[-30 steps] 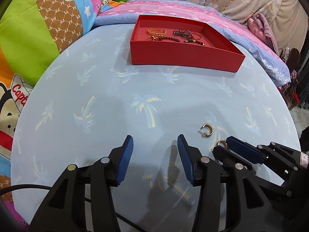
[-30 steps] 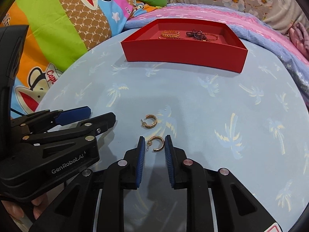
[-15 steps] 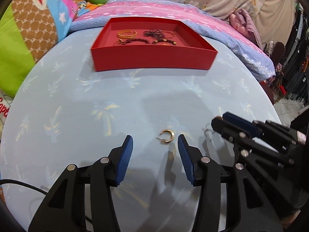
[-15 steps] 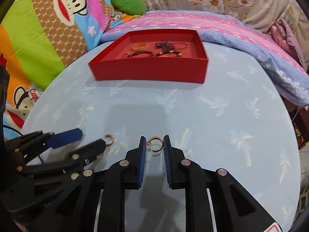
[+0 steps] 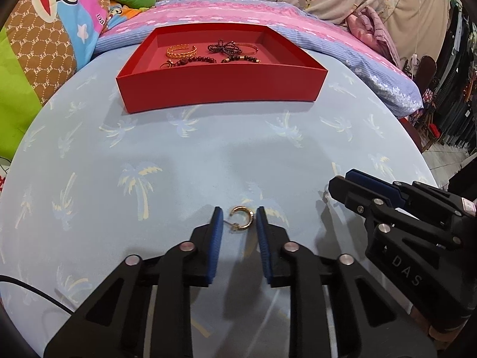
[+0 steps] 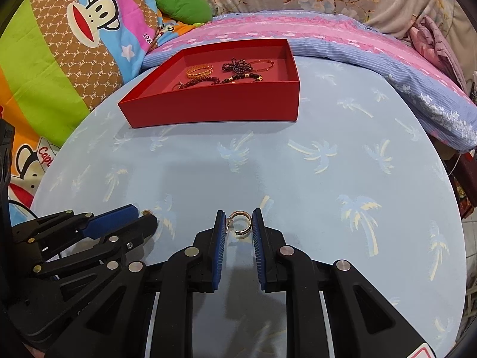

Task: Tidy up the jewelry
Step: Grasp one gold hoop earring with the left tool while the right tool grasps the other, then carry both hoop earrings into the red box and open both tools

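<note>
While both black grippers with blue pads point down at the light blue cloth with palm trees (image 5: 184,155), each one has a small gold hoop earring between its pads. The left gripper (image 5: 238,223) is closing its jaws, and the plain gold hoop earring (image 5: 242,222) sits right between them, touching the right pad. It is hard to tell if it touches the left pad. The right gripper (image 6: 238,222) has its jaws squeezed on the gold hoop earring with tiny bumps (image 6: 239,222). Both pads press on it.

Farther away on the cloth sits the red cardboard tray (image 5: 220,92). Inside it lie a gold twisted bangle (image 5: 182,50), two strings of dark beads (image 5: 196,59), a dark bead knot (image 5: 223,47) and a thin gold bangle (image 5: 249,48). Behind the tray is a pink and blue striped blanket (image 6: 342,38).
</note>
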The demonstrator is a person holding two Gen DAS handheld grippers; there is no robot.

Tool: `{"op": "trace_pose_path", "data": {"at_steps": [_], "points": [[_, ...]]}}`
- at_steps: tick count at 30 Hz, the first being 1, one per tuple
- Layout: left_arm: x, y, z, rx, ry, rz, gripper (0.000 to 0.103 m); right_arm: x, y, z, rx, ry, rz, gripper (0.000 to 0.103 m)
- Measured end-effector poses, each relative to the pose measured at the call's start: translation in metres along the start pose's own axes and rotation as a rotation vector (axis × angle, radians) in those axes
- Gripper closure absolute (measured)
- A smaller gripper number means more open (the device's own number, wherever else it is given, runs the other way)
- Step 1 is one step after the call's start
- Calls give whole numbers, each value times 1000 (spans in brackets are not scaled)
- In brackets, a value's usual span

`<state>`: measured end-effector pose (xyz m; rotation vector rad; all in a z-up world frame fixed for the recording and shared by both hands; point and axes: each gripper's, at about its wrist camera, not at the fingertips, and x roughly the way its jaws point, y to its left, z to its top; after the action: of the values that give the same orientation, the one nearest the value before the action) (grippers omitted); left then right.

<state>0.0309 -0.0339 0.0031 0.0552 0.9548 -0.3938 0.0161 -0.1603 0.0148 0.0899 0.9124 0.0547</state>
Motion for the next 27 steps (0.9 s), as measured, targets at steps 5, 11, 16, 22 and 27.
{"op": "trace_pose_path", "data": {"at_steps": [5, 11, 16, 22, 27], "points": [[-1, 0, 1, -5, 3, -15, 84, -1, 0, 0, 4, 0, 7, 86], [-7, 3, 8, -17, -10, -15, 84, -8, 3, 4, -4, -19, 12, 86], [-16, 6, 27, -17, -52, -5, 84, -16, 4, 20, -11, -53, 24, 86], [-27, 9, 59, -21, -121, 15, 84, -21, 7, 52, -30, -111, 28, 86], [-31, 14, 87, -30, -172, 42, 84, -20, 8, 83, -39, -156, 35, 86]]}}
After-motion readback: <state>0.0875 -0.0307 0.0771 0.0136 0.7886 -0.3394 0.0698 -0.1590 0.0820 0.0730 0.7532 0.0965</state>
